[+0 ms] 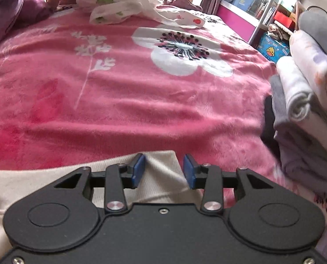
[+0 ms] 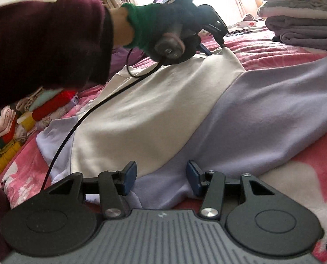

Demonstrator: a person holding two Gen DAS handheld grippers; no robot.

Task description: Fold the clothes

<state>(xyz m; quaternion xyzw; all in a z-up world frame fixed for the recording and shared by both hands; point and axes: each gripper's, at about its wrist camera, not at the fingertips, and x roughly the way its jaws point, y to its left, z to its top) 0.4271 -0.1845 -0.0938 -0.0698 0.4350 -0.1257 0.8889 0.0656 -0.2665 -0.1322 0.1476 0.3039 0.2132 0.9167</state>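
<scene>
Cream-and-lilac sweatshirt (image 2: 154, 110) lay spread on the bed, over a pink floral blanket (image 1: 123, 101). Left tongs (image 1: 164, 170) sat at the cream hem, blue pads partly apart with a ridge of cloth rising between them; whether the pads pressed it could not be told. Right tongs (image 2: 161, 177) stood at the lilac edge nearest the camera, jaws about half open, fabric between but no visible pinch. A gloved left hand (image 2: 163, 30) in a maroon sleeve (image 2: 44, 44) gripped the far tool. Folded clothes (image 1: 306, 101) were stacked at the blanket's right side; a white printed garment (image 1: 128, 6) lay crumpled at the far end.
</scene>
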